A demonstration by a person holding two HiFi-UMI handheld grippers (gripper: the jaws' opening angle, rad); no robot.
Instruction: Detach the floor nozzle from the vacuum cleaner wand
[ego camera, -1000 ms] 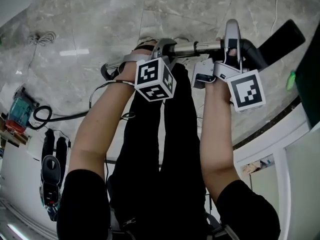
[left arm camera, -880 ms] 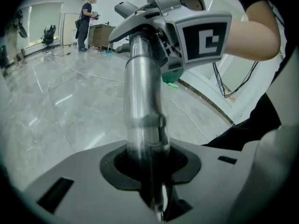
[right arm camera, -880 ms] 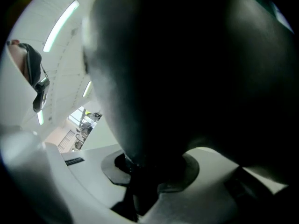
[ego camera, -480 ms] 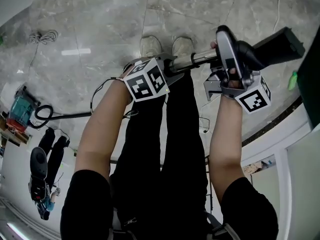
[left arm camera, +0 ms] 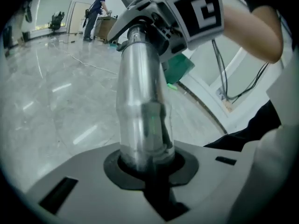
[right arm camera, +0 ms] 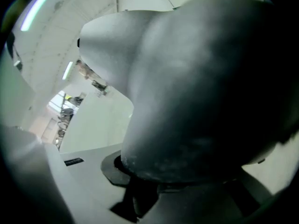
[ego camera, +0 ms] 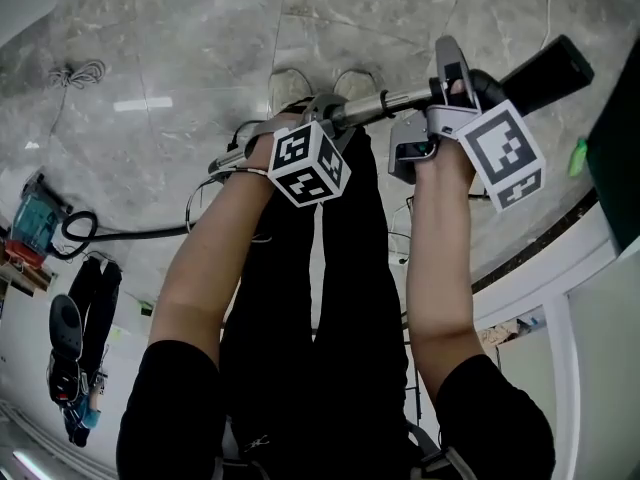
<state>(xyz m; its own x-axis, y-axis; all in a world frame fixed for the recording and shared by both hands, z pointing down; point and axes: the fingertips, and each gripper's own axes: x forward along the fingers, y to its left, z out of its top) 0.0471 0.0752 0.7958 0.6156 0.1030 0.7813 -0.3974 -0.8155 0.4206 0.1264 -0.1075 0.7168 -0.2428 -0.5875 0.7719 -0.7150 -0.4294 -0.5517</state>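
Head view: pale grey marble floor (ego camera: 180,48) lies open ahead and to the left; a white raised ledge (ego camera: 560,268) bounds the right. Both forearms reach forward side by side. The left tongs (ego camera: 330,108) are closing round the silver metal wand tube (ego camera: 385,100); the right tongs (ego camera: 452,73) pinch the black plastic floor nozzle (ego camera: 545,73) at its neck.

We see wand (left arm camera: 142,101) as bare polished metal: smooth, mirror-bright, faint smudges. Beside it floor nozzle (right arm camera: 201,92): dark plastic, matt, fine dust specks near lower edge. Under us floor (ego camera: 180,58): veined grey stone-look tiles, high gloss, lamp glare. Our trousers (ego camera: 330,318): black cloth, matt. Black cable (ego camera: 140,233): smooth sheath, material unclear to us.
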